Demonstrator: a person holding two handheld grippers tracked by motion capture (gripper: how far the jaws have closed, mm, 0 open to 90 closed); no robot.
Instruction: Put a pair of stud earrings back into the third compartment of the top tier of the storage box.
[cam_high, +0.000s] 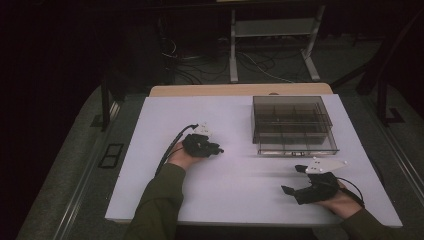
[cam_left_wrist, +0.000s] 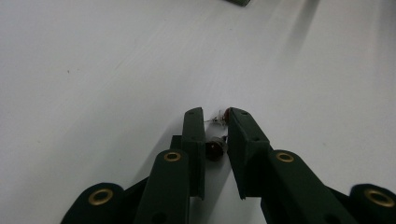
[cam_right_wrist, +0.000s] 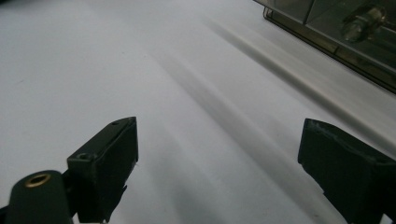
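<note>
Inspection of the left gripper (cam_left_wrist: 215, 122): its two black jaws stand nearly closed around a small dark round-bodied component with thin wire leads (cam_left_wrist: 216, 147), apparently a small electronic part, pinched low against the white tabletop (cam_left_wrist: 93, 70). Fine leads glint at the jaw tips. In the high view the left gripper (cam_high: 218, 149) sits left of centre, well apart from the smoky transparent plastic compartment box (cam_high: 292, 125) at the far right.

The right gripper (cam_right_wrist: 219, 140) hangs with its jaws spread wide and nothing between them, near that box's front edge (cam_right_wrist: 327, 44).

Judgement: the component is very light, rigid in the body, but its leads look thin and liable to bend. Hold should fall on the round body, with modest pressure; a smooth casing may squirt from between the pads.
</note>
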